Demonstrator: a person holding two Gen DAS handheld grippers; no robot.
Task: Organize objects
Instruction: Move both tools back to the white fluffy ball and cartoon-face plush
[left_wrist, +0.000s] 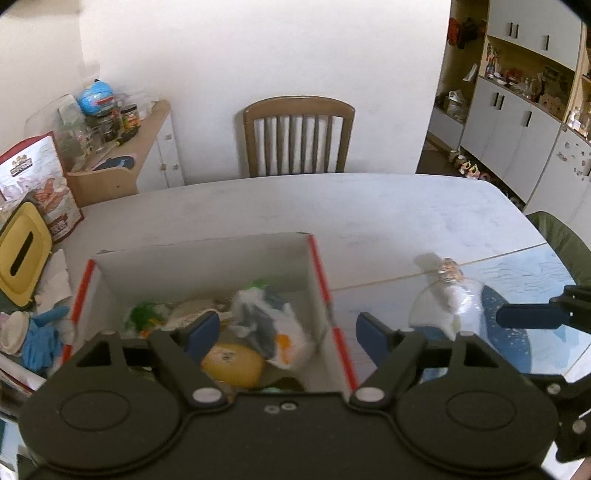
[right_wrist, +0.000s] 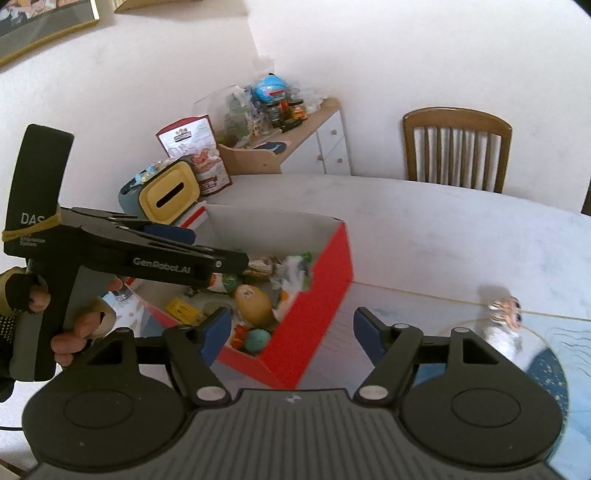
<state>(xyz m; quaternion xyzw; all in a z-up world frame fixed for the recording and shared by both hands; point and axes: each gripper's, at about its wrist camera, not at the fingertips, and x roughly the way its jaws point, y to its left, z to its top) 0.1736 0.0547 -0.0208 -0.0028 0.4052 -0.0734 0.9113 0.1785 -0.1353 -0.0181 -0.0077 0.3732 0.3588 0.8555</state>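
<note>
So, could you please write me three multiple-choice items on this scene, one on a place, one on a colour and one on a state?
1. Where is the yellow egg-shaped thing?
A. on the chair
B. inside the box
C. on the blue mat

2. What colour is the outside of the box?
A. red
B. green
C. black

3. How is the right hand-held gripper?
A. shut on a bottle
B. shut on a bag
C. open, holding nothing

Answers: B, it lies among the other things in the box; A, the right wrist view shows red outer walls; C, its blue pads stand wide apart with nothing between them.
</note>
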